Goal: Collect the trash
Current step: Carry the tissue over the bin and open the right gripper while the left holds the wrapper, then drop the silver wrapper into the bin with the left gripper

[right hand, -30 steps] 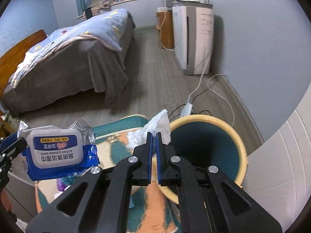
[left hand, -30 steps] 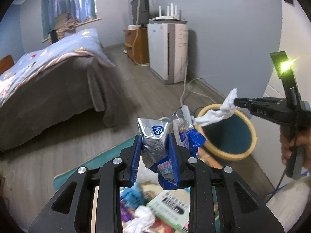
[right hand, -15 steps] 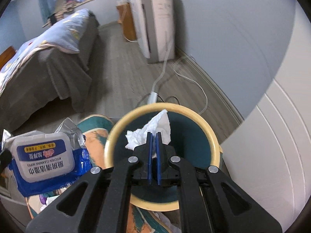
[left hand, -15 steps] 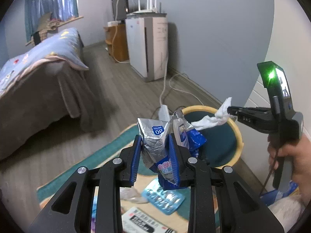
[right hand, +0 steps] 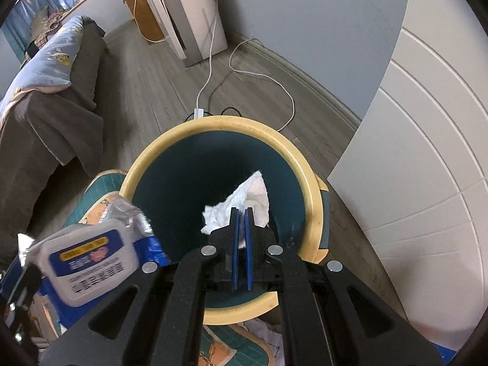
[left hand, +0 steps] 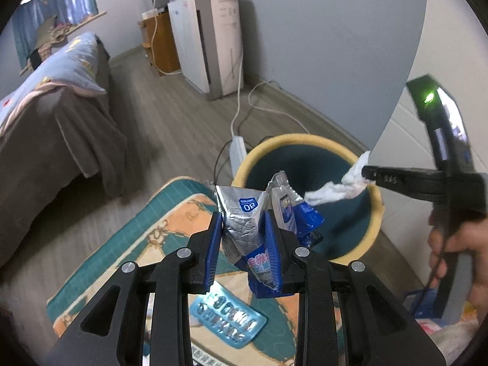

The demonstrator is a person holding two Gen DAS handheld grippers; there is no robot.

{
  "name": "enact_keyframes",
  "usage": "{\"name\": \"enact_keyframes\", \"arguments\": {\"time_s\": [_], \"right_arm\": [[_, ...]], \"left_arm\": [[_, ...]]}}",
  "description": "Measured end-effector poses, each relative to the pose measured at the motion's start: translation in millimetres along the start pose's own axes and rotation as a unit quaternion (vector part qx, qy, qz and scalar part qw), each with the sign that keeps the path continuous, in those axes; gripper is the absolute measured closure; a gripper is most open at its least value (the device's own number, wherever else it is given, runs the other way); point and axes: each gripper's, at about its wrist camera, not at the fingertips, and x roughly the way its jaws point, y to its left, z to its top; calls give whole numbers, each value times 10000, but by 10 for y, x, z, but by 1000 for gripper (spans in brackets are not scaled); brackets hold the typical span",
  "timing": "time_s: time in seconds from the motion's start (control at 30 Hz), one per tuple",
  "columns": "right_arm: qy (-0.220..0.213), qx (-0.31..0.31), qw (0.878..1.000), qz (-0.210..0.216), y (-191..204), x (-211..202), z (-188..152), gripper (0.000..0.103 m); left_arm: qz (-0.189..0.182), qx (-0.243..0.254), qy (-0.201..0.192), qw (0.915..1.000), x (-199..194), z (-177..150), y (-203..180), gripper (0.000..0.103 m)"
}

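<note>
My left gripper (left hand: pixel 244 228) fingers pinching crumpled wipes pack (left hand: pixel 244 213), at near rim of bin (left hand: pixel 305 138) | my right gripper (right hand: pixel 241 213) fingers pressed together on white tissue (right hand: pixel 250 195), over bin mouth | blister pack (left hand: pixel 225 314) on rug (left hand: pixel 137 238) below left fingers

A home bedroom – bed (left hand: pixel 52 97) with patterned quilt (curtained window (left hand: pixel 58 9) behind), wood floor (left hand: pixel 170 116), rug (left hand: pixel 158 222), white wardrobe door (right hand: pixel 427 167).
</note>
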Motion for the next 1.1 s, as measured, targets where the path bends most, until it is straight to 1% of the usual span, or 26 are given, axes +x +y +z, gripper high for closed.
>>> {"name": "enact_keyframes", "arguments": {"time_s": [0.13, 0.2, 0.27, 0.33, 0.37, 0.4, 0.43, 0.47, 0.5, 0.53, 0.57, 0.63, 0.7, 0.73, 0.93, 1.1], "right_arm": [[-141, -126, 9998, -38, 65, -44, 7, 99], [-175, -194, 9996, -73, 101, -56, -1, 97], [-194, -236, 9995, -95, 104, -51, 4, 91], [-226, -266, 9993, -102, 114, -59, 8, 74], [-245, -278, 9993, -104, 123, -63, 11, 71], [-261, -288, 9992, -103, 128, -63, 23, 65], [-287, -308, 9991, -108, 138, -71, 25, 61], [-306, -326, 9989, -100, 148, -78, 27, 58], [-318, -339, 9989, -95, 157, -83, 27, 52], [-333, -364, 9987, -90, 167, -86, 30, 45], [-345, -383, 9986, -89, 177, -93, 31, 40], [-385, -394, 9985, -69, 195, -111, 33, 20], [-456, -409, 9981, -67, 216, -141, 38, 10], [-501, -435, 9978, -69, 233, -154, 41, 7], [-568, -714, 9956, -193, 356, -174, 20, 6], [-683, -991, 9924, -257, 480, -214, -26, 6]], "left_arm": [[124, 94, 0, 9999, 69, 44, -69, 72], [106, 51, -59, 9999, 51, 54, -59, 65], [60, 9, -132, 9999, 18, 43, -38, 52], [107, 25, -191, 9998, -18, 20, -33, 45], [137, 30, -217, 9997, -31, 11, -24, 41], [176, 18, -236, 9996, -45, 0, -6, 39], [199, -17, -248, 9995, -61, -15, 18, 34], [205, -55, -261, 9994, -62, -7, 41, 29], [218, -128, -286, 9993, -83, -18, 74, 26], [232, -200, -309, 9991, -104, -34, 111, 21], [258, -274, -338, 9987, -127, -48, 152, 15], [368, -392, -397, 9978, -159, -68, 230, 10], [453, -514, -439, 9967, -206, -102, 321, 9], [486, -563, -445, 9962, -227, -116, 363, 9], [731, -829, -506, 9926, -405, -254, 645, 7], [872, -1115, -490, 9887, -616, -504, 993, 7]]}}
